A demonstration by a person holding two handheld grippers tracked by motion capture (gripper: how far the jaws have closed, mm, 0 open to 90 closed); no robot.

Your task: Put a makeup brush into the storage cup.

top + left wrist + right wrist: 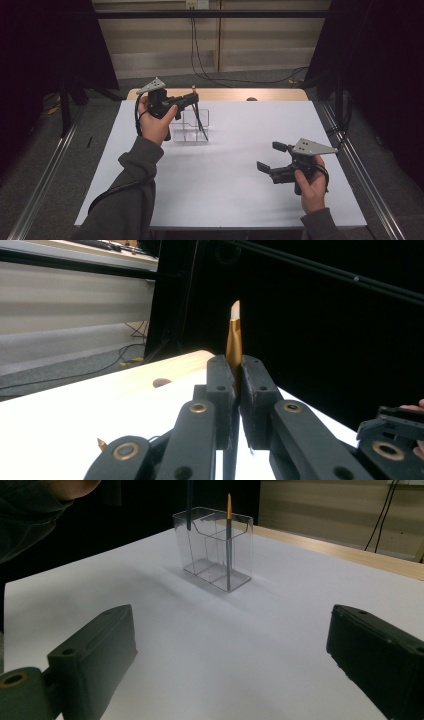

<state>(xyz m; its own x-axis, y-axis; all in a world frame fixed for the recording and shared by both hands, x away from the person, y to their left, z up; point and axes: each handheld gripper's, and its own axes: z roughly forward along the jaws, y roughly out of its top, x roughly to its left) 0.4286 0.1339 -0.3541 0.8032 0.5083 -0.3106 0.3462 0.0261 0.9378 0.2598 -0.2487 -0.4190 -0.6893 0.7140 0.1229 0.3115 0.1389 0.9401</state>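
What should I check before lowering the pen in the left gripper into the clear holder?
1. Grip on the pen: the left gripper is shut on the gold-tipped pen. Ok.
2. Pen attitude: it runs roughly in line with the jaws in the left gripper view. Ok.
3. Position over the clear holder: the high view shows the pen's lower end at the holder. Whether it is already inside a compartment: cannot tell.
4. Holder upright on the white table: ok.
5. Room inside: one pencil already stands in it, other compartments look free. Ok.
6. Right gripper: open, well apart from the holder. Ok.
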